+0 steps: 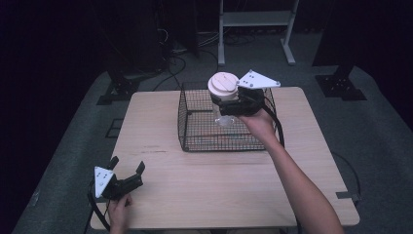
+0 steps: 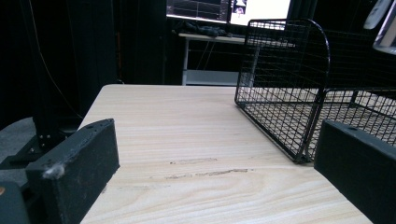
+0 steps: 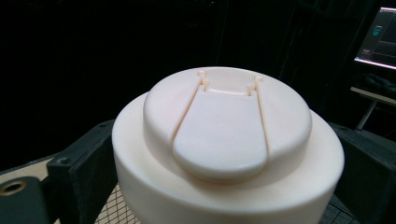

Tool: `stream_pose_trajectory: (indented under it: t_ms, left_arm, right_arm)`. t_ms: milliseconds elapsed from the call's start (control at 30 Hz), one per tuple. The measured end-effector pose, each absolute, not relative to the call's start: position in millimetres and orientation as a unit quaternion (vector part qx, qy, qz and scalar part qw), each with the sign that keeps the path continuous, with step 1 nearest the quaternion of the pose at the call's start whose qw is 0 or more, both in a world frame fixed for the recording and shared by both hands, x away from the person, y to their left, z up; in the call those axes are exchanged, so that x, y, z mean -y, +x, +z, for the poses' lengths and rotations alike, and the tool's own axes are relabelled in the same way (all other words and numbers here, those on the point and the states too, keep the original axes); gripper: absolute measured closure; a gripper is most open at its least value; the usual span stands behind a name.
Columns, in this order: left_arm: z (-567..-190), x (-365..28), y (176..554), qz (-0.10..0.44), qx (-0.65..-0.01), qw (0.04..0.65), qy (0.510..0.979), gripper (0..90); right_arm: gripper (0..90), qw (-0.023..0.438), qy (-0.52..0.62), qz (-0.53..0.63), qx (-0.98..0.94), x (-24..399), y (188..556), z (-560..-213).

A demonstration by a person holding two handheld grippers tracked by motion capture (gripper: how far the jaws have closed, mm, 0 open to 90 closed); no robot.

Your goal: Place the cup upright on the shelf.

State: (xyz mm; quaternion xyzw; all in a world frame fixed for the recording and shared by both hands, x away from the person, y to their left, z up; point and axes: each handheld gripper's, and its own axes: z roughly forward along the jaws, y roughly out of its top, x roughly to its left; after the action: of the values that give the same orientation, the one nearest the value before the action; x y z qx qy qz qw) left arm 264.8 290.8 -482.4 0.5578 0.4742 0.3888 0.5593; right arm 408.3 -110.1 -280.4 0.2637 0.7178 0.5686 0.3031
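— Both jaws of the right gripper [image 1: 228,105] clamp a white-lidded container [image 1: 223,87], upright, held above the wire basket [image 1: 195,141].
— So which way from there?
— Probably straight down. The left gripper [image 1: 127,170] rests agape, holding nothing, well apart near the table [image 1: 219,190] edge.

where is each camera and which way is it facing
High view: fixed above the person's side, looking forward and down on the table; both forearms enter from the bottom, the left gripper low, the right gripper holding a white-lidded container over the wire basket.
Left gripper view: low over the tabletop, looking along its spread jaws toward the basket.
Right gripper view: looks along its jaws, which hold the container's lid.
Shared: the high and left gripper views both show the basket.
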Motion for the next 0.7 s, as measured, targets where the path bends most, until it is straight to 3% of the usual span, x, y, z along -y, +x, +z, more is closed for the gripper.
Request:
stream_pose_trajectory:
  t_ms: [700]
  left_arm:
    - [-482.4,-291.7,264.6,0.386,-0.476,0.56,0.557,0.0]
  right_arm:
    - [4.7,0.266,0.284,0.565,-0.727,112.2,464.1,-322.5]
